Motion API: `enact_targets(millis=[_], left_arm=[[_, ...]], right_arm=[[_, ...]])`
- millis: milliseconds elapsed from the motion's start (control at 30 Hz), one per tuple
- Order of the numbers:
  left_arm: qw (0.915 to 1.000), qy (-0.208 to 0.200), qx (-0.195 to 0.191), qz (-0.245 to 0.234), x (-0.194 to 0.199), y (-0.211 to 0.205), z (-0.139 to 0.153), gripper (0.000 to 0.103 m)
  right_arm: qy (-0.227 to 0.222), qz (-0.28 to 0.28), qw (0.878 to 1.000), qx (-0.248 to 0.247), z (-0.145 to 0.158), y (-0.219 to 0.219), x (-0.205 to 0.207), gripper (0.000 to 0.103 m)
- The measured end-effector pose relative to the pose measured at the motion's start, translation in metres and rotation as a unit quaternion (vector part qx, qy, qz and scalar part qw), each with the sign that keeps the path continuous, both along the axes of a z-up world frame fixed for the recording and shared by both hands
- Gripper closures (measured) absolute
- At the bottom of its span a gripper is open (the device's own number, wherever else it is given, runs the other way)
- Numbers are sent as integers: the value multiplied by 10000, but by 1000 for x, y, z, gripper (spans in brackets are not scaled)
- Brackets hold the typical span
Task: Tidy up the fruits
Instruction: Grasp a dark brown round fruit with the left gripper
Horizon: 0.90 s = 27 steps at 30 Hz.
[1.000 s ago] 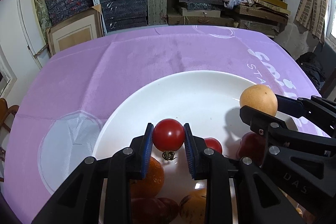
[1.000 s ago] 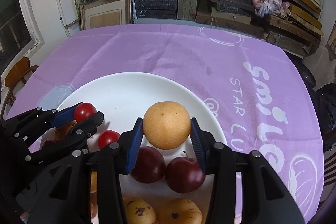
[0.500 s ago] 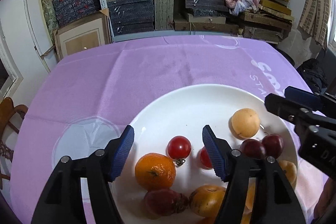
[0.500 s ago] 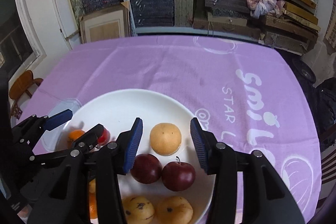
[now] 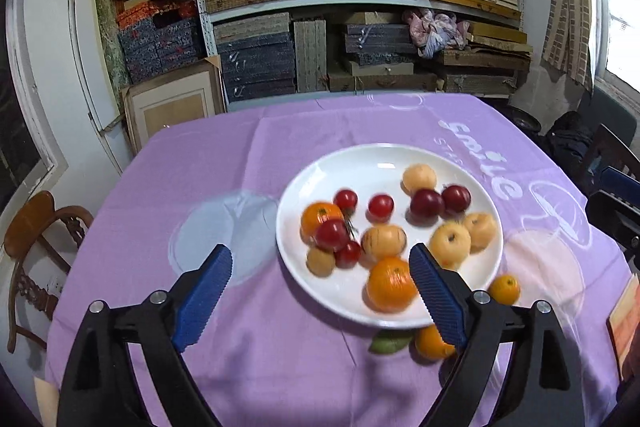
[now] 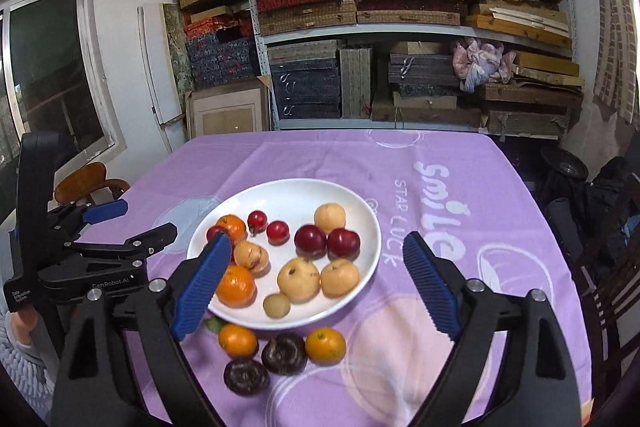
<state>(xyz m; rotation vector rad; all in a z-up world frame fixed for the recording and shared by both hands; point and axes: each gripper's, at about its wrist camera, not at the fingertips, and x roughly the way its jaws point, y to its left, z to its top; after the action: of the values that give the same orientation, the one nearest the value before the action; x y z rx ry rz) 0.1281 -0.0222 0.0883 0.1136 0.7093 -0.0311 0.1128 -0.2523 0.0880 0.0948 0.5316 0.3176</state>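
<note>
Both tongs stand spread wide and carry nothing. The left tongs (image 5: 320, 253) and the right tongs (image 6: 317, 239) have just been opening, and no fruit sits between either pair of pads. Both hover on the near side of the white plate (image 6: 296, 193), which rests on the purple tablecloth (image 6: 320, 155).

As I judge it, the step in hand is fetching the fruit that is not yet on the plate. To do it well I would take one piece per tongs and come down from above the plate's near rim. I would straddle the widest part of the fruit and close gently, since the dark ones look soft. I would set each piece down in the bare patch on the far side of the plate, so nothing knocks into the pile.

On the plate I count two oranges (image 6: 236, 285), four small red tomatoes (image 5: 380, 206), two plums (image 6: 310, 241) and five yellowish fruits (image 6: 298, 279), one of them smaller. Just off the plate's near rim lie two loose oranges (image 6: 325, 345), two dark purple fruits (image 6: 284, 353) and one green leaf (image 5: 390, 343).
</note>
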Motion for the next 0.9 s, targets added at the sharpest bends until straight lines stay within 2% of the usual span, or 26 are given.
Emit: enact_targets(millis=[67, 167, 300, 500, 700, 900], left_arm=[[9999, 109, 45, -77, -16, -7, -19, 12], [9993, 319, 174, -129, -29, -19, -47, 12], [9979, 609, -68, -222, -37, -31, -70, 12], [9972, 600, 31, -436, -40, -57, -81, 12], [9948, 763, 166, -647, -36, -77, -94, 12], [9957, 698, 234, -567, -33, -83, -98, 12]], right_arm=[[8, -131, 9997, 186, -17, -10, -17, 9], [48, -354, 9988, 321, -41, -21, -31, 8], [327, -508, 9966, 553, -62, -40, -27, 8], [647, -684, 9884, 1194, -72, -67, -19, 7], [673, -763, 9864, 1291, -70, -71, -19, 4], [706, -764, 9859, 1311, -69, -71, -18, 4]])
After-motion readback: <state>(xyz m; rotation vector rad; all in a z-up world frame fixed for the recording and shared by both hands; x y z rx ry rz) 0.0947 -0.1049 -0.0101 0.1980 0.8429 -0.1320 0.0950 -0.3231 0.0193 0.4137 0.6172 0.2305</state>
